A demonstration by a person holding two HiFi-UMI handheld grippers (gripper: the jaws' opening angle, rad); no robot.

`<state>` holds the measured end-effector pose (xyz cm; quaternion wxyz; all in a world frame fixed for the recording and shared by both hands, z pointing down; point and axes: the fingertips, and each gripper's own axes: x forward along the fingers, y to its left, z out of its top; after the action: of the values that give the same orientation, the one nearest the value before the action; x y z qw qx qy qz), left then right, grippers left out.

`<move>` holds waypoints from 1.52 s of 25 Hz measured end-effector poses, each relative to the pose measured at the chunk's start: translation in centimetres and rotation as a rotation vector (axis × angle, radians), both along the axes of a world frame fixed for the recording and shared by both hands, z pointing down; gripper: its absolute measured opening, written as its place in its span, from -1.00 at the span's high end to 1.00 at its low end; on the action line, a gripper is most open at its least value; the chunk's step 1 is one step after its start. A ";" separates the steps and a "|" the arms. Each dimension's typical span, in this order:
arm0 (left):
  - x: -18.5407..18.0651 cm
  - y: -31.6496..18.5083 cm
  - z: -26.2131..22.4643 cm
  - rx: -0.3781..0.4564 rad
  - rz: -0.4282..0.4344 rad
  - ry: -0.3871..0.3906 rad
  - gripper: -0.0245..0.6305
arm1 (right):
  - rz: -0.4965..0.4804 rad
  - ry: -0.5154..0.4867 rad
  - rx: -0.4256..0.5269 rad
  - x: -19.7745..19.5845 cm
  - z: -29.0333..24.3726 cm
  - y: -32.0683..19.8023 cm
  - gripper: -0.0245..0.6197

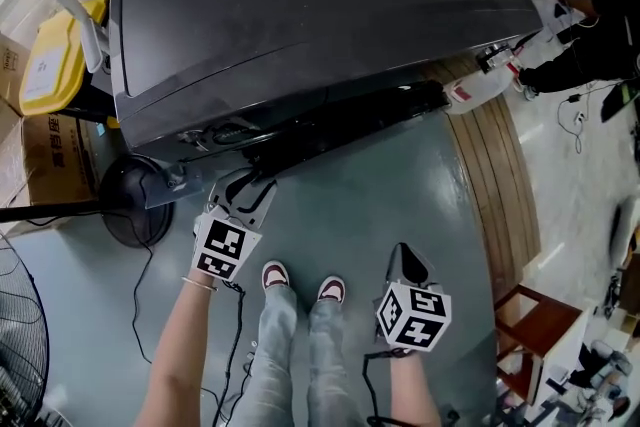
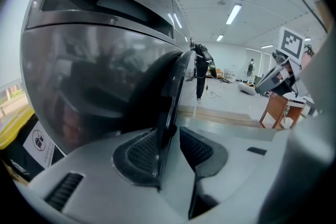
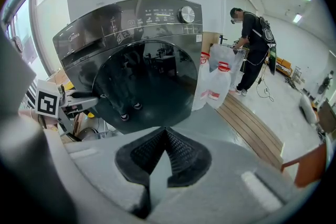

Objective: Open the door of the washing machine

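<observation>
The dark grey washing machine [image 1: 300, 5] fills the top of the head view. Its round dark door [image 3: 147, 81] stands slightly ajar, and in the head view it shows as a black strip [image 1: 340, 125] along the front. My left gripper [image 1: 245, 183] is at the door's free edge. In the left gripper view that edge [image 2: 170, 102] runs between the jaws of this gripper [image 2: 168, 131]. It lies against the left pad [image 2: 139, 155], and the right pad [image 2: 198, 150] stands apart from it. My right gripper [image 1: 403, 253] hangs over the floor, away from the machine. Its gripper-view pads meet at the tips of the gripper [image 3: 166, 131] with nothing between them.
A yellow container [image 1: 50, 65], a cardboard box [image 1: 50, 155] and a black round fan base [image 1: 135, 200] stand left of the machine. White plastic bags [image 3: 215, 81] lean at its right. A wooden strip [image 1: 495, 175] and a wooden stool [image 1: 535, 315] lie further right, where a person [image 3: 252, 44] stands.
</observation>
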<state>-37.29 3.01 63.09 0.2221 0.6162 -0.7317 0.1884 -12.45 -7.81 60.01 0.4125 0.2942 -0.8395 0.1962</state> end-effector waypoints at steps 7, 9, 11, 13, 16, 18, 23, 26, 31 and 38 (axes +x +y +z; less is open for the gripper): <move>0.1 -0.3 0.2 0.015 0.010 0.022 0.59 | 0.020 0.004 -0.003 1.0 0.6 -0.2 0.91; 0.1 -0.4 0.2 0.015 0.015 0.023 0.60 | 0.024 0.005 -0.003 1.2 0.7 -0.2 0.91; 0.1 -0.4 0.2 0.015 0.021 0.022 0.61 | 0.030 0.004 -0.002 1.5 0.7 -0.4 0.91; 0.1 -0.3 0.2 0.019 0.023 0.021 0.61 | 0.037 0.000 0.002 1.7 0.8 -0.5 0.91; 0.0 -0.3 0.2 0.033 0.012 0.015 0.62 | 0.046 -0.006 0.013 2.2 1.0 -0.9 0.91; 0.0 -0.1 0.4 0.039 -0.001 0.011 0.61 | 0.057 -0.009 0.017 2.8 1.2 -1.2 0.91; 0.1 0.0 0.5 0.044 -0.034 0.040 0.61 | 0.090 -0.010 0.019 4.5 1.4 -1.4 0.91; 0.1 0.1 0.5 0.035 -0.052 0.050 0.62 | 0.102 -0.012 0.022 5.1 1.1 -1.4 0.91; 0.0 0.3 0.5 0.019 -0.049 0.046 0.63 | 0.105 -0.019 0.028 5.5 0.5 -1.3 0.91; 0.1 0.1 0.3 0.009 -0.014 0.043 0.65 | 0.094 -0.015 0.023 6.0 0.5 -0.8 0.91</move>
<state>-37.23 3.15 63.43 0.2364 0.6159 -0.7321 0.1699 -6.46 -8.63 60.50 0.3932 0.3364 -0.8301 0.2079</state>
